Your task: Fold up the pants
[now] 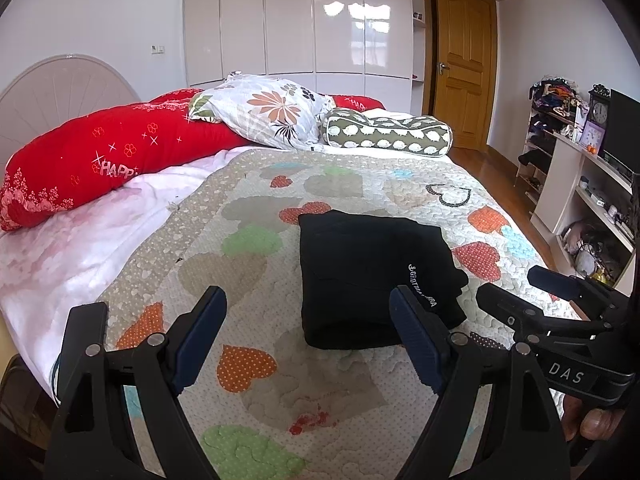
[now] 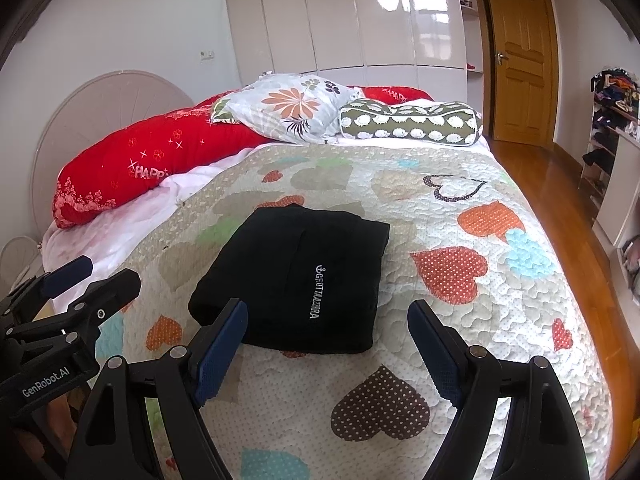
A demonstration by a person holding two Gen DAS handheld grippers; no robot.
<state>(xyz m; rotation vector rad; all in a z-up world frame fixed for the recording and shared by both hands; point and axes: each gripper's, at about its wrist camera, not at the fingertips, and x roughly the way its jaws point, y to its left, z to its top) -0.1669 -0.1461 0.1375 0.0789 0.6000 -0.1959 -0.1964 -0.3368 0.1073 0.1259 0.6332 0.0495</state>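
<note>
Pants [image 2: 296, 276], black fabric with a line of white lettering, lie folded into a compact rectangle on the heart-patterned quilt [image 2: 460, 216] of the bed, toward its near edge and roughly midway across it. Both grippers hover above the quilt, touching nothing. The left gripper [image 1: 308, 336] has its blue-padded fingers [image 1: 200, 332] spread wide, just short of the folded bundle's near edge. The right gripper [image 2: 326, 350] likewise holds its fingers [image 2: 434, 350] wide apart and empty. A long red pillow [image 1: 108, 160], a floral pillow [image 1: 272, 112] and an olive bolster [image 1: 392, 132] sit at the far edge.
</note>
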